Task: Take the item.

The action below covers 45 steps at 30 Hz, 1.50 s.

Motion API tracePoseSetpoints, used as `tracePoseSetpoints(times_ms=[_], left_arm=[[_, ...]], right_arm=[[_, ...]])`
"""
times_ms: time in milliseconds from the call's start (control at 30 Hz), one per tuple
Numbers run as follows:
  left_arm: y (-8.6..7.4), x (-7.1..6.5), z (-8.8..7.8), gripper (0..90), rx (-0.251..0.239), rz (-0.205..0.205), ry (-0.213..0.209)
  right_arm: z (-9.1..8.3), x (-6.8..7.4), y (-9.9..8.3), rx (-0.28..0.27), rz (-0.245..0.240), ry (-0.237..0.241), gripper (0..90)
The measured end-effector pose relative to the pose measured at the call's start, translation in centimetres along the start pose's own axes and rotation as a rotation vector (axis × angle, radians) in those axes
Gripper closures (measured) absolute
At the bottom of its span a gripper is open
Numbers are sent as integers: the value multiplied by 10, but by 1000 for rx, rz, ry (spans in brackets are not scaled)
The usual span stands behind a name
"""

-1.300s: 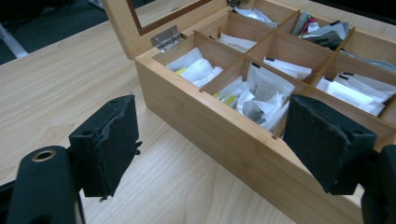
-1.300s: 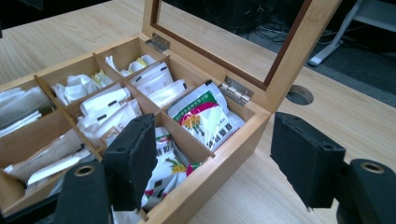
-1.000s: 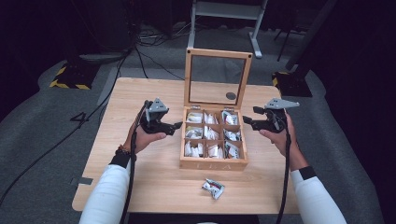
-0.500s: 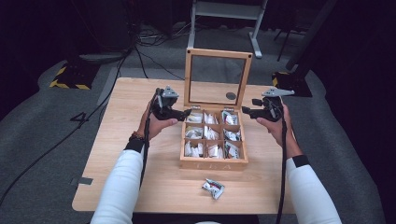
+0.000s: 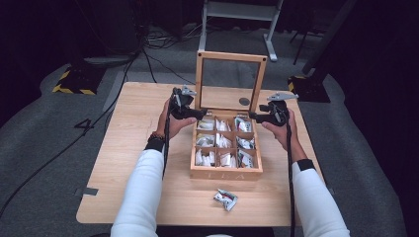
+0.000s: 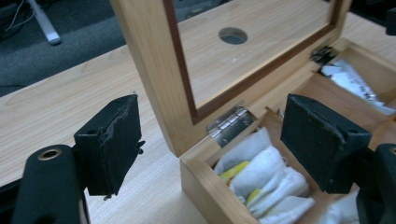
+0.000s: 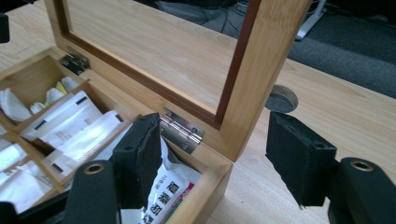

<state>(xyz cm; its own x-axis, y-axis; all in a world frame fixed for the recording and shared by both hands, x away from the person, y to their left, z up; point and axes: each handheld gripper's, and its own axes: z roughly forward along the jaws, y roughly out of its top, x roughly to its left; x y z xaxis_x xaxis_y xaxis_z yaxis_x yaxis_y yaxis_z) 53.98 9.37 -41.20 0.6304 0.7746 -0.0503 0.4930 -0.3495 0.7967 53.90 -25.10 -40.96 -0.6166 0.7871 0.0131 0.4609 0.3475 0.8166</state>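
With both the left gripper (image 5: 197, 114) and right gripper (image 5: 257, 117) gaping empty astride its side rails, the upright glass-paned wooden lid (image 5: 230, 81) of the tea box (image 5: 226, 173) needed even, simultaneous grips, I judged.

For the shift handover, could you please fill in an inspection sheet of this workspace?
Surface: wooden table, round hole behind the box.
Job's things: tea box with glass lid upright; six compartments hold sachets.
Clutter: loose sachet in front of the box.
Grippers: left gripper and right gripper, jaws open, astride the lid's rear corners, pads not touching.
Cables: one trails from each gripper; more on the floor.
Surroundings: grey floor, metal stand, dark background.
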Motion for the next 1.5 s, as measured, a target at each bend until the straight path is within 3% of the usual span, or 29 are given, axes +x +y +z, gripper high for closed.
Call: tracePoseSetpoints(times_ms=[67,100,300,500,667,967,1100,1267,1333,1500], left_arm=[[-1,2,6,198,19,-7,3],[-1,3,11,198,36,-4,8],[-2,5,21,209,66,-6,22],[2,7,25,254,53,-21,37],[4,6,31,283,46,-26,33],[11,7,35,382,0,-39,8],[12,7,37,375,-4,-48,5],[15,5,36,373,9,-47,12],[17,7,32,386,-6,-63,3],[20,10,24,442,-23,-57,3]], right_arm=[[4,-1,-1,6,-6,-9,354],[8,-4,-1,28,20,-1,357],[15,-10,2,35,74,4,375],[19,-9,4,-10,69,-2,419],[25,-12,3,27,70,-10,430],[29,-19,8,8,121,5,437],[33,-16,9,14,105,-5,443],[34,-11,12,6,87,3,489],[34,-9,14,14,87,-5,484],[33,-12,15,17,95,6,505]])
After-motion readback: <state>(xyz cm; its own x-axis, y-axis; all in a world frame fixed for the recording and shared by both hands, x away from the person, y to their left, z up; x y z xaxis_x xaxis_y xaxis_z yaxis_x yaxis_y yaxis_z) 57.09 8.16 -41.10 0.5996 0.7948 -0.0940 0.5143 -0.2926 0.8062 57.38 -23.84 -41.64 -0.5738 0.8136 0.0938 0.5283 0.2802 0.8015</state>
